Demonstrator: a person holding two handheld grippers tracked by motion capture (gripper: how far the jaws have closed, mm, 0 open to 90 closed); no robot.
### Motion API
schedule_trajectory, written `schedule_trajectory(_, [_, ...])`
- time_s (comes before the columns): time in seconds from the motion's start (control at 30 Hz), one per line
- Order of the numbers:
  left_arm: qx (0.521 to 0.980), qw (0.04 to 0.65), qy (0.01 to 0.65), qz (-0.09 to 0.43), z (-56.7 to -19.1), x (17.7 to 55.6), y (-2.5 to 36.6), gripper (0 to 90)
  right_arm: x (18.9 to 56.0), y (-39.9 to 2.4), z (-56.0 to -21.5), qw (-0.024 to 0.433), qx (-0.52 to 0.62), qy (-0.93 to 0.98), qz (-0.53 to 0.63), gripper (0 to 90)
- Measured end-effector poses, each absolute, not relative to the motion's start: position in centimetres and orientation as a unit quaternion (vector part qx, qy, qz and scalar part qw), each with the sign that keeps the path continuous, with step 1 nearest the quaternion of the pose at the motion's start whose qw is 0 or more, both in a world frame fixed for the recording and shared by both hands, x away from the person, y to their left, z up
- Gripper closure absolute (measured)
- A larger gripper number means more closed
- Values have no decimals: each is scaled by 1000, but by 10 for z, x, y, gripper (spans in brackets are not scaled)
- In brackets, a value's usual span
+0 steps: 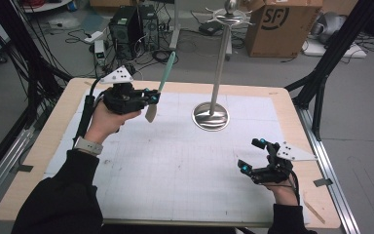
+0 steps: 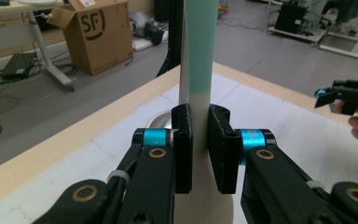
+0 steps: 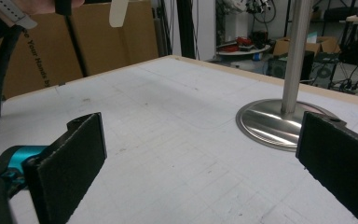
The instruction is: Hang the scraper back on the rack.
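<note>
From above, the left hand-held gripper (image 1: 152,97) grips a spatula (image 1: 159,85); its own camera shows pads pinching the neck.

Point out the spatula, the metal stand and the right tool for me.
spatula (image 1: 166,68), high view, on its green handle.
metal stand (image 1: 210,117), high view, on its round base.
right tool (image 1: 251,155), high view, midway between its open tips.

Cream-bladed spatula (image 1: 152,111) with teal handle; upright, lifted above the table.
</note>
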State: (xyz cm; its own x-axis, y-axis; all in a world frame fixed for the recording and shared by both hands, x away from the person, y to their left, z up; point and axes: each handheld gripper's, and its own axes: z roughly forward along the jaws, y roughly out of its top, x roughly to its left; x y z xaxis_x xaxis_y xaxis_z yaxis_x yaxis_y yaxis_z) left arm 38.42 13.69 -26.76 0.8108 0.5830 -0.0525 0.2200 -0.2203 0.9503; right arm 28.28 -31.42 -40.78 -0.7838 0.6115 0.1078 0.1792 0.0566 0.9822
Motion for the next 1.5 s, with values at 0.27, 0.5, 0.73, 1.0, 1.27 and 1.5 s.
schedule_trajectory(0.27, [763, 579, 245, 152, -259, 397, 118, 806, 284, -314, -408, 169, 278, 708, 626, 7])
schedule_trajectory(0.5, [759, 590, 231, 149, -252, 406, 103, 806, 281, -320, -407, 178, 282, 702, 630, 7])
schedule_trajectory(0.73, [758, 594, 225, 152, -240, 416, 92, 806, 281, -321, -408, 177, 286, 701, 629, 7])
schedule_trajectory(1.0, [744, 610, 235, 139, -237, 434, 93, 806, 282, -322, -408, 175, 286, 701, 629, 7])
schedule_trajectory(1.27, [742, 613, 235, 135, -231, 448, 90, 806, 285, -324, -409, 176, 290, 700, 628, 7])
schedule_trajectory(1.5, [749, 607, 228, 134, -227, 456, 80, 805, 286, -326, -410, 175, 294, 698, 629, 7])
